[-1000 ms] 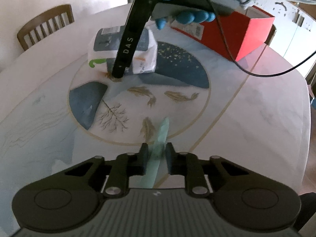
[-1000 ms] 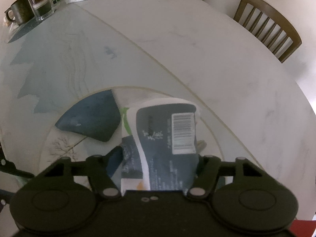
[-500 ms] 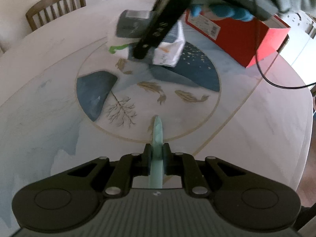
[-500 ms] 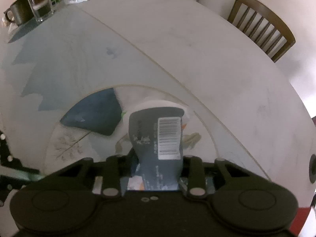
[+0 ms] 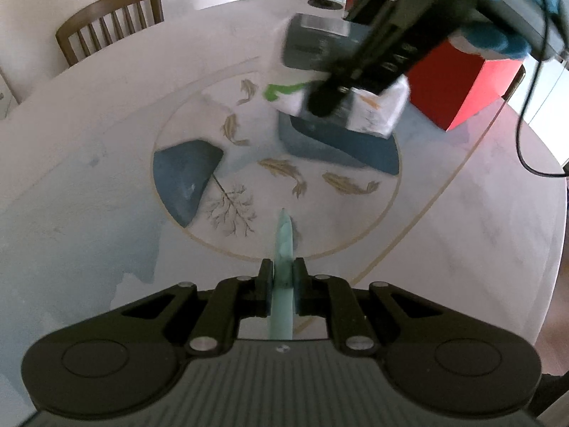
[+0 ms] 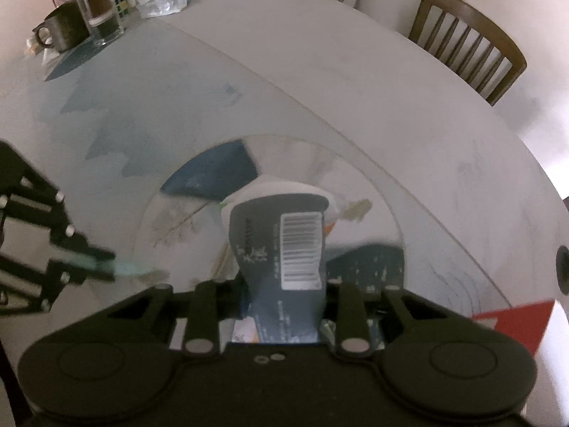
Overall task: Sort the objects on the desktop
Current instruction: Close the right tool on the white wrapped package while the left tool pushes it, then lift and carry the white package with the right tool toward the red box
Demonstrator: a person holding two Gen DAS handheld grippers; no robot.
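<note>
A soft grey-and-white tissue pack [image 6: 277, 235] with a barcode is pinched between the fingers of my right gripper [image 6: 281, 295], whose jaws are closing and squeezing it narrow. In the left wrist view the same pack [image 5: 377, 114] hangs above the painted round table [image 5: 462, 249], blurred, with a right gripper finger [image 5: 327, 103] across it and a blue-gloved hand [image 5: 498, 35] behind. My left gripper [image 5: 283, 274] is shut on a thin pale green strip [image 5: 284, 235] that points forward over the table. From the right wrist, the left gripper [image 6: 106, 267] shows at the left edge.
A red box [image 5: 455, 85] stands at the table's far right, just behind the lifted pack. A dark mug [image 6: 67, 30], a glass jar [image 6: 99, 10] and some clutter sit at the far edge. Wooden chairs [image 5: 110, 25] stand around the table. A black cable [image 5: 526, 149] hangs by the right hand.
My right gripper closed on the tissue pack and lifted it off the table, carrying it towards the red box. The left gripper kept its hold on the green strip.
</note>
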